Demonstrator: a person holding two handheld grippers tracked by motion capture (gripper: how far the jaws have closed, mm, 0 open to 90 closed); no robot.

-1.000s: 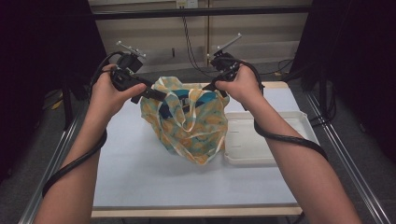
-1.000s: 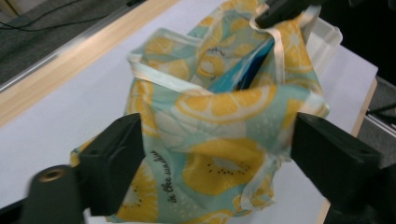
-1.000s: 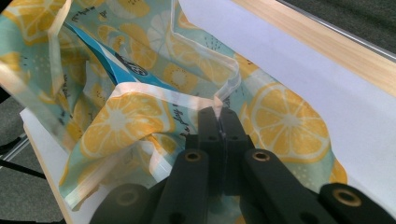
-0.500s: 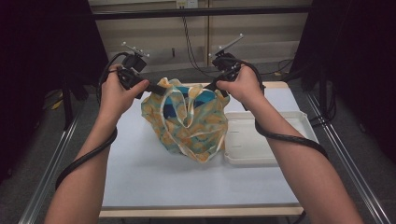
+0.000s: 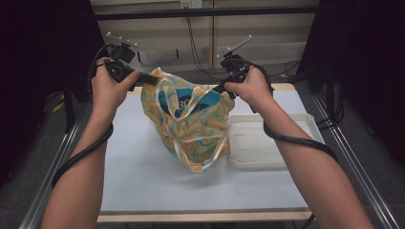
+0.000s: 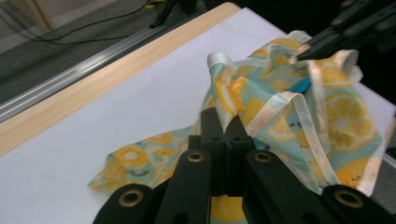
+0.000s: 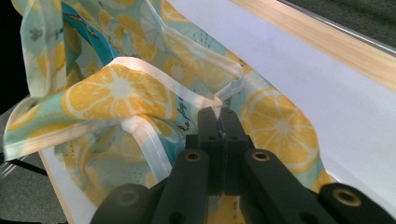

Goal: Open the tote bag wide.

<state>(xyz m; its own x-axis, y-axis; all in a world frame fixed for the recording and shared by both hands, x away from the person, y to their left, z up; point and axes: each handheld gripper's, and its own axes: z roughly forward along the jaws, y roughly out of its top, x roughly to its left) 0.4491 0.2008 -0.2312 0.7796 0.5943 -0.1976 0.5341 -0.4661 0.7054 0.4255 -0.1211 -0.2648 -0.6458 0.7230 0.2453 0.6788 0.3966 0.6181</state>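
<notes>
We saw the left gripper (image 6: pixel 223 122) and right gripper (image 7: pixel 218 116) each clenched on the lemon-print bag's (image 5: pixel 193 119) rim, lifting it above the table (image 5: pixel 143 157) — contents partly hidden, blue item unreadable.

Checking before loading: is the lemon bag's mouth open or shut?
Open: both grippers, left and right, hold the bag rim apart, blue inside showing.

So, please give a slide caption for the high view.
Two hand-held tongs, left and right, hold a lemon-print bag open beside a white tray.
</notes>
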